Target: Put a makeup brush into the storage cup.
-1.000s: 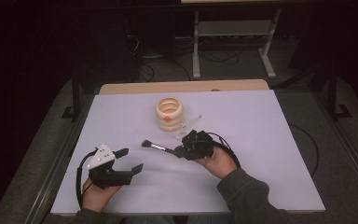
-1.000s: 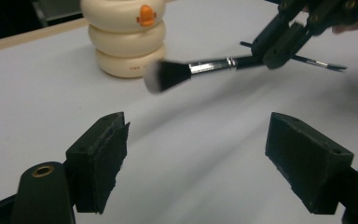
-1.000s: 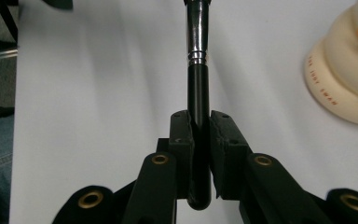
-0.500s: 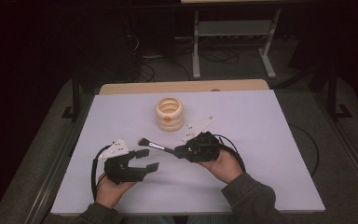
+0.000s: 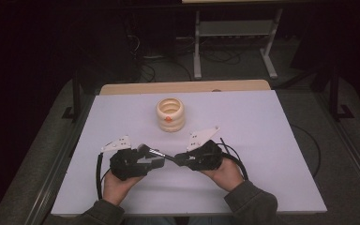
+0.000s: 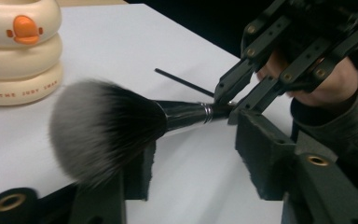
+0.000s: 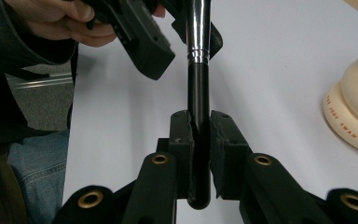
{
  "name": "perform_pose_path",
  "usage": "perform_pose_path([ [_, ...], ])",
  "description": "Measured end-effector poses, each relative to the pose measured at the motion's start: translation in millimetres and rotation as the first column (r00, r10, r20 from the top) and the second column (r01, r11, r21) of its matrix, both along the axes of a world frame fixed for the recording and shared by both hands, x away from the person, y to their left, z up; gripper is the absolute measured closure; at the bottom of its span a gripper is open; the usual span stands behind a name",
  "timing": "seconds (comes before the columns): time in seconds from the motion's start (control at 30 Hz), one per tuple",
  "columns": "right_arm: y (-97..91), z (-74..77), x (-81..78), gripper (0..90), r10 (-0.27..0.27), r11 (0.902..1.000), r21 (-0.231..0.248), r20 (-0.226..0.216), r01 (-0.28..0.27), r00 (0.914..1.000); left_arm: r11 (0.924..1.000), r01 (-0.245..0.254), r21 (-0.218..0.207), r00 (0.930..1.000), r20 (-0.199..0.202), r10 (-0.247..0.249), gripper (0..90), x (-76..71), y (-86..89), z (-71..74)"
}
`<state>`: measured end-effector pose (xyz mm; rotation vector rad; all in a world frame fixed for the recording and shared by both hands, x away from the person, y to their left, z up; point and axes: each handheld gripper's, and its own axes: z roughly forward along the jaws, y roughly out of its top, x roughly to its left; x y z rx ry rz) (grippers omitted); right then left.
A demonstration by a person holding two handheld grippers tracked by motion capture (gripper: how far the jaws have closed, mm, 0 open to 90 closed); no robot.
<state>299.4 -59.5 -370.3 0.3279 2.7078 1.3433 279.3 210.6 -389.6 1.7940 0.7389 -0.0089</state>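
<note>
A makeup brush (image 5: 155, 153) with a black handle, silver ferrule and grey-tipped bristles (image 6: 107, 126) hangs level above the white tabletop (image 5: 262, 131). My right gripper (image 7: 199, 135) is shut on its black handle (image 7: 198, 84), also seen from the left gripper view (image 6: 233, 100). My left gripper (image 6: 198, 158) has just been closing. The brush's head and ferrule lie between its jaws, with a gap still showing at the right pad (image 6: 261, 154). From above, the left gripper (image 5: 150, 158) and right gripper (image 5: 182, 159) face each other tip to tip.
A cream stacked-ring container (image 5: 170, 114) with an orange duck mark (image 6: 24, 28) stands at the table's middle back, seen also at the right gripper view's edge (image 7: 354, 107). A metal stand (image 5: 234, 28) and cables lie on the dark floor beyond.
My left gripper has swung in from the left to the brush head, and its jaws have narrowed around it. The right gripper still holds the handle, shifted slightly.
</note>
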Motion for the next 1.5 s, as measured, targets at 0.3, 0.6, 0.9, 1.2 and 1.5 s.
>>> perform_pose_path([
  [0.3,2.9,-3.4,-3.6,78.9,0.035,0.9994,0.001,0.033,-0.036,0.9988,0.9983,0.026,-0.052,0.9997,0.001,-0.026,64.1,0.8,3.7,1.7],
  [0.6,13.2,-12.0,-5.4,78.3,0.060,0.9976,-0.037,0.044,-0.058,0.9972,0.9959,0.086,-0.026,0.9962,0.007,-0.086,77.6,-0.1,0.0,7.6],
  [0.9,16.4,-10.1,-2.5,67.2,0.053,0.9964,-0.066,0.013,-0.052,0.9985,0.9798,0.115,0.163,0.9888,0.076,-0.129,77.8,-4.9,-18.9,21.8],
  [1.2,18.6,-12.6,-3.6,78.5,0.063,0.9971,-0.041,-0.028,-0.064,0.9976,0.9754,0.132,0.176,0.9842,0.093,-0.150,77.2,-4.0,-24.6,29.7],
  [1.5,16.0,-17.4,-2.2,78.7,0.025,0.9986,0.048,-0.068,-0.022,0.9974,0.9831,0.110,0.146,0.9895,0.077,-0.123,74.2,-1.7,-23.2,30.0],
])
